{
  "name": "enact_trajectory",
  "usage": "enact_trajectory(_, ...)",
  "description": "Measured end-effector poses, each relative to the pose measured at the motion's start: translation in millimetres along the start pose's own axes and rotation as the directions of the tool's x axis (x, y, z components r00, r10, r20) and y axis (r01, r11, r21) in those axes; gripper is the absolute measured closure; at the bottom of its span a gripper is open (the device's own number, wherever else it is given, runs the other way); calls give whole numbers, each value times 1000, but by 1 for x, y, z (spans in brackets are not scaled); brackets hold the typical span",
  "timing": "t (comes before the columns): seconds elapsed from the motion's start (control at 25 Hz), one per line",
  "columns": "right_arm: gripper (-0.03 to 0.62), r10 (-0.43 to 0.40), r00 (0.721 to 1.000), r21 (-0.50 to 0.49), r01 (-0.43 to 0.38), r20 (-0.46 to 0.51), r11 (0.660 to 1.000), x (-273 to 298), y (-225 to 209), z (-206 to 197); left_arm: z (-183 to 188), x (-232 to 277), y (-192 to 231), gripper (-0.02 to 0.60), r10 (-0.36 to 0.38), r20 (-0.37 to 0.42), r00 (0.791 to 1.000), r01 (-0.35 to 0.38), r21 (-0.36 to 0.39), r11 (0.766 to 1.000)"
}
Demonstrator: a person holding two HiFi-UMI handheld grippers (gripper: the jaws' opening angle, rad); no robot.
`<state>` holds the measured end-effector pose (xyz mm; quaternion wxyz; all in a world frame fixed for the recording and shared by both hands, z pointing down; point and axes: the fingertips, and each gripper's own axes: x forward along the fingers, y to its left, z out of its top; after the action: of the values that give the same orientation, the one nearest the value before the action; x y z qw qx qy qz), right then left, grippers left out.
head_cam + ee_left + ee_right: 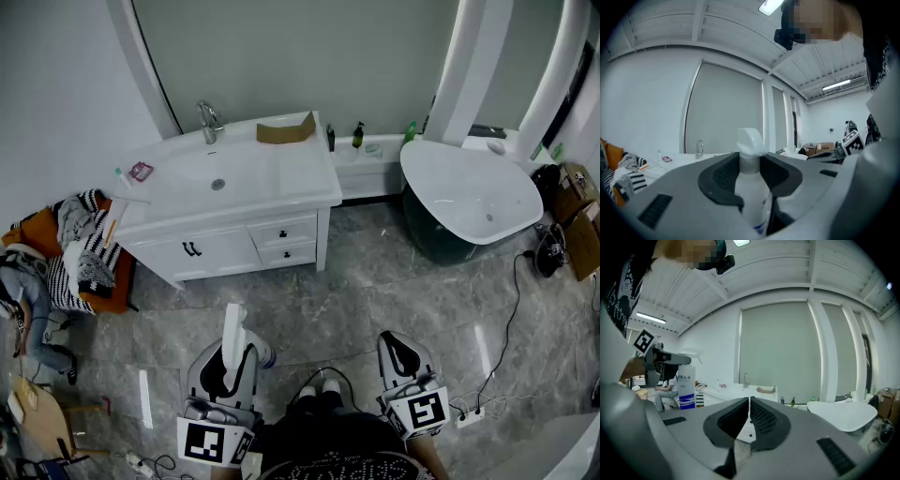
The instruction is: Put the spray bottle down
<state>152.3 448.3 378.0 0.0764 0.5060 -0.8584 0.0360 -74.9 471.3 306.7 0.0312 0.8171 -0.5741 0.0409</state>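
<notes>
Well, the left gripper (750, 169) pinches the spray bottle (751, 199) upright above the floor (375, 281): pale white body, blue band, white trigger head. The right gripper (749, 414) has its jaws pressed together, empty.

White spray bottle (751, 187), blue-banded, held upright, clamped between the left tool's (228, 364) jaws.

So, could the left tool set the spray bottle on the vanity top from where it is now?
Probably not without a step forward: the left tool, shut on the spray bottle, hangs over open floor short of the vanity top. Nothing stands between them, though, so the way looks free.
</notes>
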Motion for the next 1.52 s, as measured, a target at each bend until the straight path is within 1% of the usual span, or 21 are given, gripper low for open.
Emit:
enact_trajectory(0.28,568,39,999,-27,-39,-8,999,-4,-16,-8,-1,8,-16,446,20,15,1000,-20,3,1000)
enact_trajectory(0.48,566,104,993,8,-105,60,994,-8,-21,-2,-7,14,-27,446,31,21,999,-31,-2,1000)
enact_trajectory(0.64,566,104,994,-7,-103,46,995,-13,-29,-7,0,17,-30,446,36,26,999,-36,-3,999)
enact_trajectory(0.76,566,107,993,12,-108,48,994,-9,-34,-4,6,23,-27,446,43,39,998,-43,2,999)
enact_trajectory(0.88,566,94,996,23,-94,-7,995,-4,-39,-8,7,32,-22,446,41,40,998,-41,3,999)
enact_trajectory(0.92,566,92,996,27,-91,-7,995,-1,-40,-8,6,34,-20,446,39,38,999,-39,1,999)
enact_trajectory(1.04,566,92,995,42,-94,44,995,13,-42,-5,5,46,-13,446,33,34,999,-33,-9,999)
enact_trajectory(1.28,566,80,997,62,-81,18,995,65,-41,-2,4,84,23,446,0,21,1000,1,-32,999)
enact_trajectory(1.52,566,67,997,70,-69,31,995,134,-37,24,18,126,72,446,-32,20,999,33,-22,999)
